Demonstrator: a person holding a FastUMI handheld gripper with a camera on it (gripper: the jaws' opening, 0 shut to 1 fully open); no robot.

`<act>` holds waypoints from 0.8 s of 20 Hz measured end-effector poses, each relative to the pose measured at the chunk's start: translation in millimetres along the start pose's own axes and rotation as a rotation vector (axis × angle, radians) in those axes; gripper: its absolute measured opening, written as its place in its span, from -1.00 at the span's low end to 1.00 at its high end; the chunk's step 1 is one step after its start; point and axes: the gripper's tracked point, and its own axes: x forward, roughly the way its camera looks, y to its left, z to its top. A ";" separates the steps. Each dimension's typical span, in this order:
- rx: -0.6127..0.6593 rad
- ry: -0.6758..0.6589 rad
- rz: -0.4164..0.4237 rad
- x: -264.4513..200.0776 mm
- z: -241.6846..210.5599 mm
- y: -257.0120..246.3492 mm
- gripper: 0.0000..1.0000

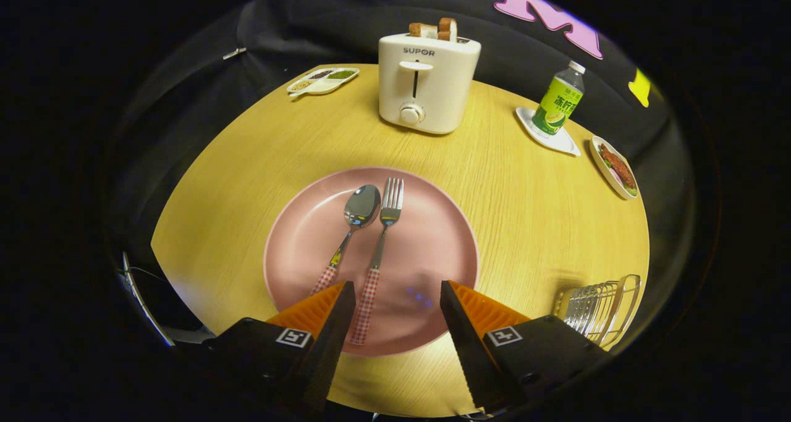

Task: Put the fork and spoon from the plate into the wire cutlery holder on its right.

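Note:
A pink plate [432, 236] lies on the round wooden table just ahead of my fingers. On it rest a spoon [352, 227] and a fork [380, 243], side by side, both with red-checked handles pointing back at me. My gripper [397, 292] hovers open over the plate's near rim. The fork's handle end lies just inside the left finger [337, 323], and the spoon's handle runs under that finger's tip. Nothing is held. The wire cutlery holder [596, 311] stands on the table to the right of the plate, beside the right finger.
A white toaster [426, 85] with bread slices stands beyond the plate. Far left is a divided dish [322, 81] of spices. Far right are a green bottle [559, 101] on a white coaster and a small plate of food [615, 165].

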 end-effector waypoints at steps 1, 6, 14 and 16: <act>-0.010 0.010 0.002 3.4 -2.7 2.2 0.64; 0.012 0.079 0.034 16.1 -14.2 14.0 0.27; 0.033 0.099 0.068 15.6 -10.1 15.8 -0.68; 0.060 0.134 0.086 17.8 -13.2 16.4 -0.77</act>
